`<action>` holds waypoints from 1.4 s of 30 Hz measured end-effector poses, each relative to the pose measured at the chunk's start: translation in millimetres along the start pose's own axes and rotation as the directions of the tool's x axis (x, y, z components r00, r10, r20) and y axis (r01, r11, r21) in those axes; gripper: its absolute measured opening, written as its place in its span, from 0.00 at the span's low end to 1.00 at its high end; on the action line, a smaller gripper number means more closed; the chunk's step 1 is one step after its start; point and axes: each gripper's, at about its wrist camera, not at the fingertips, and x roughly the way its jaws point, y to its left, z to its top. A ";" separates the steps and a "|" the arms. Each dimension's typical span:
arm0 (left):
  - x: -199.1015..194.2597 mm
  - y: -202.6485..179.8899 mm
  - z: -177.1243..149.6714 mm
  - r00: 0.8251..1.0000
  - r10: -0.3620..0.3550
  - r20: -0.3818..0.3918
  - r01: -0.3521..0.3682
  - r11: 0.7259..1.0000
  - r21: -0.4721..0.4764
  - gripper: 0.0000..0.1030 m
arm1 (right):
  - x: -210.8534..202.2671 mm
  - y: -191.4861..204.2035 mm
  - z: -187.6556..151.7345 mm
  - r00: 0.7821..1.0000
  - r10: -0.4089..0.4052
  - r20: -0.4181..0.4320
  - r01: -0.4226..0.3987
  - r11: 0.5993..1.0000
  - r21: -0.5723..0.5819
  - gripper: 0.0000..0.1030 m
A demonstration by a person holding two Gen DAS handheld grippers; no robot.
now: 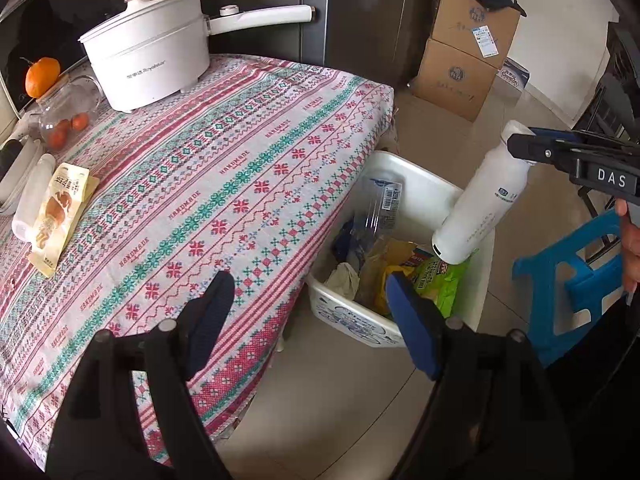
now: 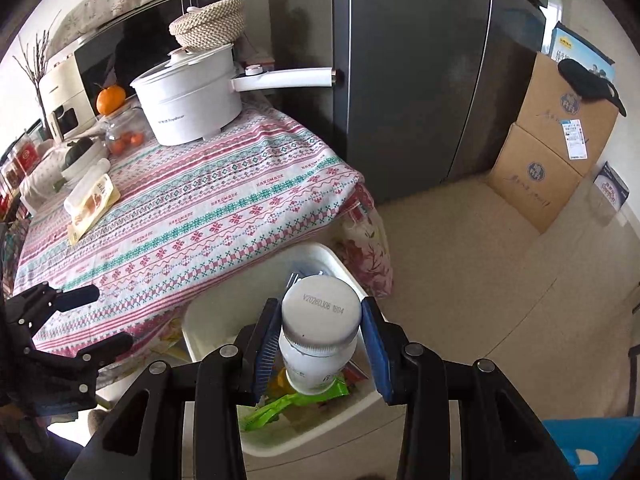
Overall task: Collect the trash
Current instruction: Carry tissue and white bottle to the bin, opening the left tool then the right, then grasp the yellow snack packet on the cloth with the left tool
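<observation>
My right gripper is shut on the cap of a white plastic bottle and holds it upright over a white trash bin on the floor beside the table. In the left wrist view the bottle hangs tilted above the bin, which holds wrappers and a clear plastic package. My left gripper is open and empty above the table's corner. A yellow snack packet and a white bottle lying flat lie on the patterned tablecloth at the left.
A white electric pot with a long handle stands at the table's back, by a glass jar and an orange. Stacked cardboard boxes stand by the wall. A blue stool is right of the bin.
</observation>
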 end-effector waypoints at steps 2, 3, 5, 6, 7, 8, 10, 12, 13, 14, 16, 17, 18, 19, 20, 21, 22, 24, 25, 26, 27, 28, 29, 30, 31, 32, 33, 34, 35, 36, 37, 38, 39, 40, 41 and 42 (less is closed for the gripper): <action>-2.9 3.7 -1.9 1.000 0.008 0.003 -0.008 1.000 -0.002 0.76 | 2.2 2.4 1.1 1.000 0.003 -0.003 -0.003 1.000 0.004 0.40; -4.3 5.3 -2.7 1.000 0.010 0.005 -0.010 1.000 -0.002 0.77 | 3.5 3.2 2.1 1.000 0.003 -0.005 -0.003 1.000 0.005 0.40; -7.1 7.3 -4.4 1.000 0.015 0.009 -0.015 1.000 0.000 0.77 | 5.5 4.5 3.5 1.000 0.003 -0.009 -0.002 1.000 0.007 0.40; -8.4 8.3 -4.9 1.000 0.019 0.011 -0.019 1.000 0.001 0.77 | 6.9 5.2 4.8 1.000 0.003 -0.012 -0.003 1.000 0.008 0.40; -9.8 9.2 -5.4 1.000 0.022 0.014 -0.022 1.000 0.003 0.77 | 7.8 5.7 5.3 1.000 0.003 -0.015 -0.003 1.000 0.008 0.40; -11.1 10.1 -5.7 1.000 0.026 0.017 -0.026 1.000 0.005 0.78 | 8.7 5.9 5.7 1.000 0.005 -0.018 -0.005 1.000 0.013 0.40; -13.5 11.9 -6.2 0.999 0.034 0.023 -0.034 0.999 0.006 0.81 | 9.8 4.7 6.5 0.999 0.026 -0.024 -0.025 0.999 0.035 0.40; -14.9 14.1 -6.4 0.999 0.038 0.025 -0.038 0.999 0.003 0.81 | 7.1 3.9 7.8 0.999 0.037 -0.014 -0.036 0.998 0.049 0.43; -15.4 15.6 -6.3 0.999 0.040 0.025 -0.040 0.999 -0.001 0.82 | 4.9 4.3 8.4 0.999 0.037 -0.004 -0.037 0.998 0.047 0.45; -15.8 16.8 -6.4 0.999 0.042 0.024 -0.042 0.999 -0.005 0.82 | 2.7 5.0 9.1 0.999 0.035 0.006 -0.036 0.998 0.044 0.49; -16.6 18.9 -6.6 0.999 0.048 0.024 -0.048 0.999 -0.013 0.83 | -0.3 6.9 10.4 0.999 0.036 0.019 -0.036 0.999 0.040 0.53; -17.0 20.0 -6.9 0.998 0.050 0.025 -0.050 0.999 -0.017 0.83 | -1.2 7.9 10.8 0.999 0.039 0.023 -0.039 0.998 0.038 0.54; -17.5 21.2 -7.1 0.998 0.053 0.025 -0.052 0.998 -0.020 0.84 | -1.0 9.4 11.9 0.999 0.042 0.025 -0.043 0.998 0.036 0.55; -17.8 22.3 -7.2 0.998 0.055 0.026 -0.054 0.998 -0.023 0.84 | -1.0 10.5 12.3 0.999 0.045 0.026 -0.046 0.998 0.035 0.55; -18.3 23.4 -7.3 0.998 0.056 0.026 -0.056 0.998 -0.025 0.84 | -0.9 12.1 12.8 0.999 0.047 0.026 -0.048 0.998 0.032 0.56; -18.9 24.4 -7.6 0.998 0.059 0.027 -0.058 0.998 -0.028 0.84 | -0.5 13.8 13.4 0.998 0.049 0.026 -0.050 0.998 0.029 0.56; -19.7 25.8 -7.9 0.998 0.061 0.027 -0.060 0.998 -0.030 0.84 | 0.1 15.8 13.9 0.998 0.051 0.027 -0.052 0.998 0.026 0.57; -21.0 29.5 -8.1 0.997 0.067 0.027 -0.066 0.997 -0.033 0.84 | 0.4 20.2 15.5 0.998 0.057 0.028 -0.058 0.998 0.021 0.58; -21.8 31.6 -7.8 0.997 0.072 0.029 -0.071 0.997 -0.035 0.84 | 0.6 22.7 16.8 0.998 0.060 0.029 -0.061 0.998 0.019 0.59; -22.6 34.0 -7.3 0.997 0.077 0.030 -0.076 0.996 -0.038 0.84 | 0.8 25.4 18.0 0.998 0.063 0.031 -0.064 0.998 0.016 0.61; -23.7 37.5 -6.6 0.996 0.084 0.032 -0.082 0.996 -0.043 0.84 | 1.2 28.2 19.5 0.997 0.068 0.034 -0.068 0.998 0.012 0.63; -24.9 41.9 -5.7 0.995 0.092 0.035 -0.090 0.995 -0.051 0.84 | 1.7 31.4 21.1 0.997 0.072 0.036 -0.073 0.997 0.008 0.64; -26.4 47.2 -4.7 0.994 0.100 0.038 -0.097 0.993 -0.061 0.84 | 2.2 34.8 22.6 0.996 0.078 0.038 -0.078 0.997 0.004 0.65; -27.7 53.2 -3.6 0.993 0.107 0.040 -0.104 0.992 -0.072 0.84 | 3.2 38.3 24.2 0.996 0.083 0.039 -0.083 0.997 0.000 0.67; -28.8 59.9 -2.4 0.992 0.116 0.041 -0.113 0.990 -0.084 0.84 | 4.4 42.5 25.8 0.995 0.087 0.040 -0.087 0.996 -0.003 0.67; -29.6 67.5 -1.2 0.991 0.127 0.042 -0.122 0.988 -0.097 0.84 | 5.9 46.3 27.4 0.995 0.091 0.040 -0.091 0.996 -0.006 0.69; -30.0 76.1 -0.1 0.990 0.138 0.042 -0.133 0.985 -0.109 0.84 | 7.5 50.0 28.9 0.995 0.095 0.039 -0.094 0.995 -0.010 0.70; -29.8 84.9 0.9 0.988 0.152 0.041 -0.146 0.982 -0.122 0.85 | 9.3 53.8 30.5 0.994 0.098 0.038 -0.098 0.995 -0.014 0.71; -29.0 94.4 1.8 0.985 0.168 0.037 -0.161 0.978 -0.135 0.85 | 11.1 57.6 32.0 0.994 0.102 0.036 -0.102 0.995 -0.016 0.71; -27.3 105.1 2.5 0.982 0.185 0.029 -0.178 0.972 -0.150 0.85 | 13.0 60.9 33.3 0.994 0.107 0.034 -0.106 0.994 -0.018 0.72; -25.4 115.8 3.6 0.979 0.201 0.021 -0.195 0.967 -0.165 0.85 | 15.5 64.3 35.1 0.993 0.112 0.031 -0.112 0.994 -0.020 0.72; -23.1 127.3 4.4 0.976 0.218 0.014 -0.212 0.961 -0.179 0.85 | 17.9 67.6 36.6 0.993 0.117 0.029 -0.116 0.993 -0.022 0.73; -20.5 138.9 5.5 0.972 0.235 0.006 -0.229 0.954 -0.192 0.85 | 20.6 71.4 38.2 0.992 0.121 0.026 -0.120 0.992 -0.026 0.73; -17.3 151.0 6.9 0.968 0.252 0.000 -0.246 0.948 -0.204 0.85 | 23.1 74.4 39.5 0.992 0.124 0.023 -0.124 0.992 -0.029 0.73; -14.1 162.4 8.2 0.964 0.265 -0.006 -0.260 0.941 -0.214 0.85 | 25.7 77.4 40.8 0.992 0.128 0.019 -0.127 0.991 -0.033 0.73; -10.5 173.3 9.4 0.961 0.277 -0.011 -0.273 0.935 -0.225 0.85 | 28.4 80.4 41.6 0.991 0.130 0.016 -0.129 0.991 -0.037 0.74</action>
